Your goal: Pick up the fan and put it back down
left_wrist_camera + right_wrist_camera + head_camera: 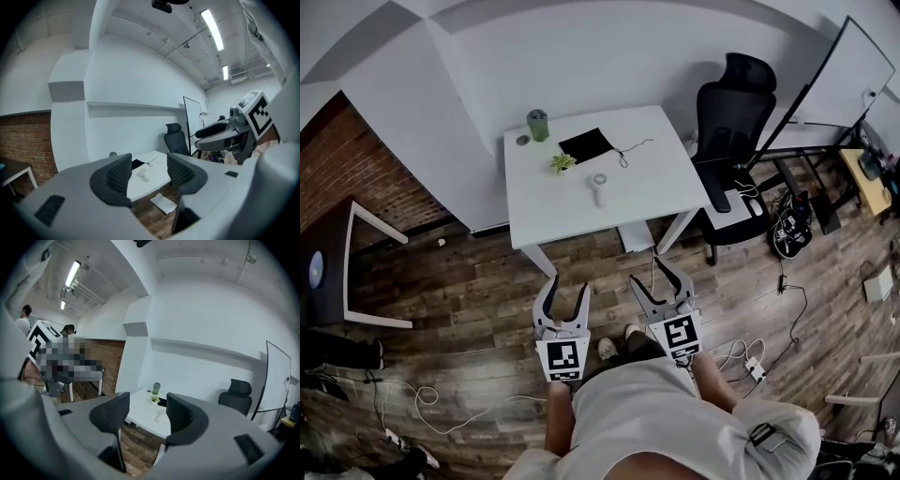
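White table [562, 211] at the centre of the frame, on a brown wood-plank floor [469, 281]; on it a white fan [599, 187], a green bottle [538, 124], a small green plant [562, 162] and a black mat [587, 144]. Black chair [736, 94] at upper right, red brick wall [337, 159] at the left edge. Below centre, the grey left gripper [567, 286] and right gripper [654, 277] carry black-and-white square markers

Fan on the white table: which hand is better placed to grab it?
Probably left, narrowly. The left gripper and right gripper both hang short of the table, jaws apart and empty, but the fan lies more directly ahead of the left.
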`<action>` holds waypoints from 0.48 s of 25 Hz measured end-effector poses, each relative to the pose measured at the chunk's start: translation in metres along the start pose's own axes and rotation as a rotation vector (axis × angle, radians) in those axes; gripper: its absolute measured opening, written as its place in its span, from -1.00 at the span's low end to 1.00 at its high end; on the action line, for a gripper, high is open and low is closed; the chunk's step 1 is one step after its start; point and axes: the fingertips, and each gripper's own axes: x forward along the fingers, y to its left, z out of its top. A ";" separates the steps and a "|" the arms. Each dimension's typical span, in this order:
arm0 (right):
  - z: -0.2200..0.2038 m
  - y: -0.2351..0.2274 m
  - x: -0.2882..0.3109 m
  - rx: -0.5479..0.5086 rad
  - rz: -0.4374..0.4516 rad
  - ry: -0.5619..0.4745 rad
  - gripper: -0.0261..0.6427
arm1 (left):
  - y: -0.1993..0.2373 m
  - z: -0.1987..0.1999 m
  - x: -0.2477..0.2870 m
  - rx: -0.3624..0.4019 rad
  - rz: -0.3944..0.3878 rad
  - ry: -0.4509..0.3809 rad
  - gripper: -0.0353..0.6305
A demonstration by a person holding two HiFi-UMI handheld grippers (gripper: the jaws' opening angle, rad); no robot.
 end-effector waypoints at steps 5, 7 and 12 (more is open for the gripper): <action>0.003 0.006 0.014 -0.004 0.009 -0.003 -0.18 | 0.009 -0.002 0.010 -0.004 -0.005 -0.007 -0.21; 0.004 0.005 0.018 -0.007 0.006 -0.002 -0.18 | 0.012 -0.002 0.013 -0.001 -0.006 -0.010 -0.21; 0.010 -0.002 0.036 -0.023 0.002 -0.012 -0.18 | 0.025 0.000 0.025 0.010 0.002 -0.014 -0.21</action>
